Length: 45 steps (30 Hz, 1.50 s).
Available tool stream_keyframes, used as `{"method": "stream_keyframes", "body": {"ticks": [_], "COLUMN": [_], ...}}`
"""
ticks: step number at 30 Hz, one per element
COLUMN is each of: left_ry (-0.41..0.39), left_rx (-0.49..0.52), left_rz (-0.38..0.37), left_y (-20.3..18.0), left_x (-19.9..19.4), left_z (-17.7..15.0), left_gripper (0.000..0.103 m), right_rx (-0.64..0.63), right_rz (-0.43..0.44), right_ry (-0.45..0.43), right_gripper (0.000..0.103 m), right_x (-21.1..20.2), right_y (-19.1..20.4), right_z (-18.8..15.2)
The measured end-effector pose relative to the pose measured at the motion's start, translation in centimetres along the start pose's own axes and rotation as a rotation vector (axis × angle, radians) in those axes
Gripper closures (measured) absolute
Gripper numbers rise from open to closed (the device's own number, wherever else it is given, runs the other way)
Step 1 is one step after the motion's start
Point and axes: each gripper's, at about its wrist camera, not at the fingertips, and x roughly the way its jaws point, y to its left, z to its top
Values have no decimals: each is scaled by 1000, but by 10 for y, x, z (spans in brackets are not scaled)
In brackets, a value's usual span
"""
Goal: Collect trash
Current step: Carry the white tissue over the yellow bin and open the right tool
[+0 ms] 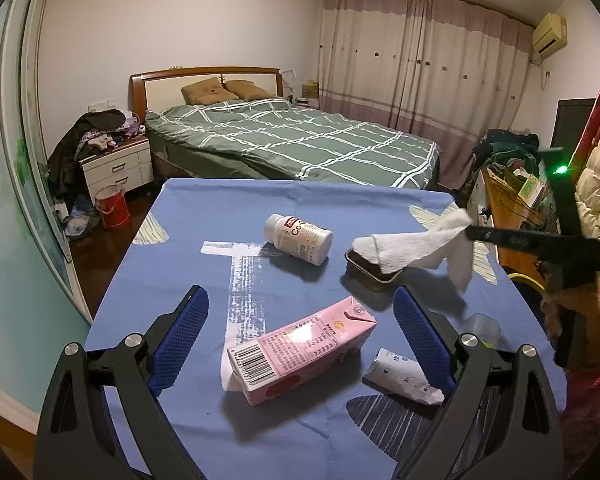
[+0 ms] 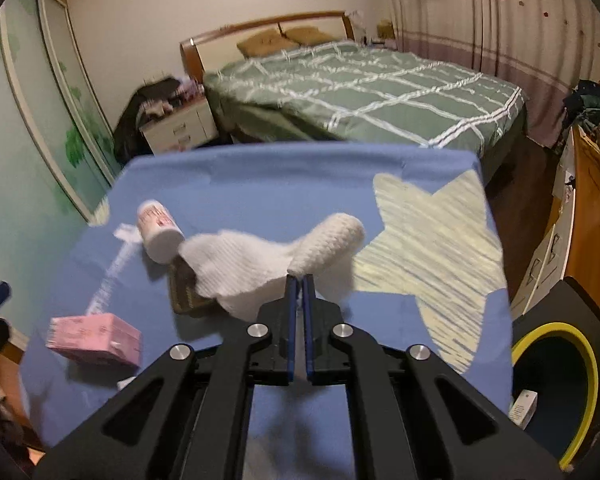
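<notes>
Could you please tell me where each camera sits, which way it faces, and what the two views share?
Left wrist: on the open left hand-held gripper, facing down over the blue table toward the bed; its blue fingers show.
Right wrist: on the right hand-held gripper, shut on the white tissue, facing likewise.
Shared: tissue, pink carton, white bottle, bed.

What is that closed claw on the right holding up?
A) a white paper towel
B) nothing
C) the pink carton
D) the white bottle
A: the right gripper has its jaws shut on a white paper towel, which hangs off the table while the pink carton and white bottle lie on the cloth.
</notes>
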Motion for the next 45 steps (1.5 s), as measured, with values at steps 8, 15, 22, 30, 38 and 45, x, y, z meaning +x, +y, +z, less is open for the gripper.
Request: {"method": "stream_keyframes", "body": {"ticks": [8,15,22,30,38,45], "left_ry": [0,-3,-12,-2,4,6], "left_rx": [-1,10,28,52,92,111], "left_rz": [-12,-25,-40,-66,-83,-87], "left_y": [-2,-11,-22,-40,-61,-70], "left_x": [-1,-2,-6,-3,-4,-6], "left_z": [-1,-1,1,1,1,2], "left_gripper": [11,11,11,11,11,11], "right_rx": [32,48,74,156,237,285], "right_rz": [20,21,-25,-139,-299,-371], "right_ry": [-104,-192,-247,-229,-171,-147], "right_gripper": [100,100,100,100,99,88], "right_x": [-53,-100,-134,-149,-142,-137], "right_y": [-9,-22,-42,-89,-141,-168], "right_z": [2,5,-2,-27,-54,-72]}}
